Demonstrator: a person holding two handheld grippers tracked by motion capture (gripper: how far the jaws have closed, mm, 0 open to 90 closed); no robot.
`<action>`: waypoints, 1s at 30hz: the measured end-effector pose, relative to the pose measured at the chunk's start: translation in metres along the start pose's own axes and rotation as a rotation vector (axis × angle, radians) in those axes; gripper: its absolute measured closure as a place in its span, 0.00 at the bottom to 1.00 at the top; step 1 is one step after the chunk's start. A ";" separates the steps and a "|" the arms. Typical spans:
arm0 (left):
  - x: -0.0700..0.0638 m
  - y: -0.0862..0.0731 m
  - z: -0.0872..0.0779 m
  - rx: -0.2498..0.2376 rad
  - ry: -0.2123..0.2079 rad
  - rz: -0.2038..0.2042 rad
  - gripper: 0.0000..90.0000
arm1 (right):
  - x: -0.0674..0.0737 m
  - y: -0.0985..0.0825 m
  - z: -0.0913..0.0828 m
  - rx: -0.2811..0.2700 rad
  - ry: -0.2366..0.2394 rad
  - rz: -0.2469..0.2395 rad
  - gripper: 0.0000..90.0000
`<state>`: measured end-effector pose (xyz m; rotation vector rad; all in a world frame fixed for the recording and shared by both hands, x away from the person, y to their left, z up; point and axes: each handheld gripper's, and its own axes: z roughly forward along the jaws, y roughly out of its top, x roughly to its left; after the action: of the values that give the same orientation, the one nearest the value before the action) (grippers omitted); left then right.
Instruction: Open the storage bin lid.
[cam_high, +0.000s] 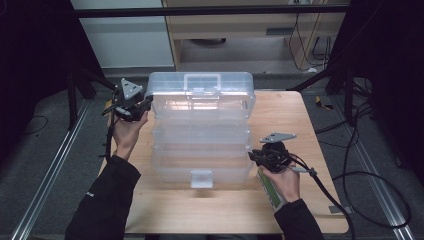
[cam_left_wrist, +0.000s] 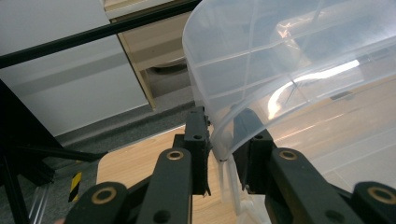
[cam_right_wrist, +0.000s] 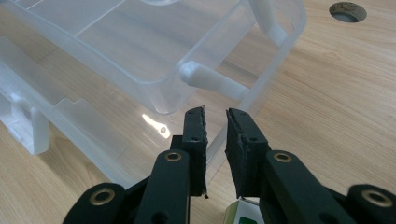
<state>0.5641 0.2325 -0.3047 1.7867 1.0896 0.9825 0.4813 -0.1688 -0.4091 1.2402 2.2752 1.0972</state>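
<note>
The left gripper (cam_left_wrist: 219, 154) has its jaws pinching the thin rim of the lid (cam_left_wrist: 289, 70) at the lid's left end, the clear wall running between the 2 pads. The right gripper (cam_right_wrist: 215, 140) has its jaws set narrowly apart around a thin clear edge at the right end of the organizer box (cam_high: 200, 127); whether the pads actually press on that edge cannot be told. Just beyond the right jaws a white hinge arm (cam_right_wrist: 212, 80) links 1 tray to the frame. In the high view the left gripper (cam_high: 131, 102) sits at the box's far left corner and the right gripper (cam_high: 267, 155) at its near right side. The box stands at the middle of the tabletop (cam_high: 300, 120), its tiers fanned out in steps with the handled lid at the far end and a front latch (cam_high: 202, 178) at the near end. A green-and-white carton (cam_high: 270, 191) lies right of the box's near corner. Judged step: the tiered box is being swung on its hinge arms, the left grip leading and the right one steadying the base. The next move calls for guiding the lid along its hinge arc while the base stays still.
</note>
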 end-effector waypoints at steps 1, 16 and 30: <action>0.000 0.000 0.000 0.000 0.000 0.000 0.84 | 0.000 0.000 0.000 0.000 0.000 0.000 0.86; 0.004 0.010 0.017 0.008 0.014 -0.009 0.84 | -0.001 0.000 0.001 -0.008 -0.003 0.002 0.86; 0.008 0.018 0.035 0.013 0.021 -0.023 0.85 | -0.001 0.000 0.001 -0.008 -0.002 -0.010 0.86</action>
<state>0.6040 0.2264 -0.2998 1.7739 1.1297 0.9850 0.4826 -0.1693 -0.4099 1.2250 2.2707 1.0999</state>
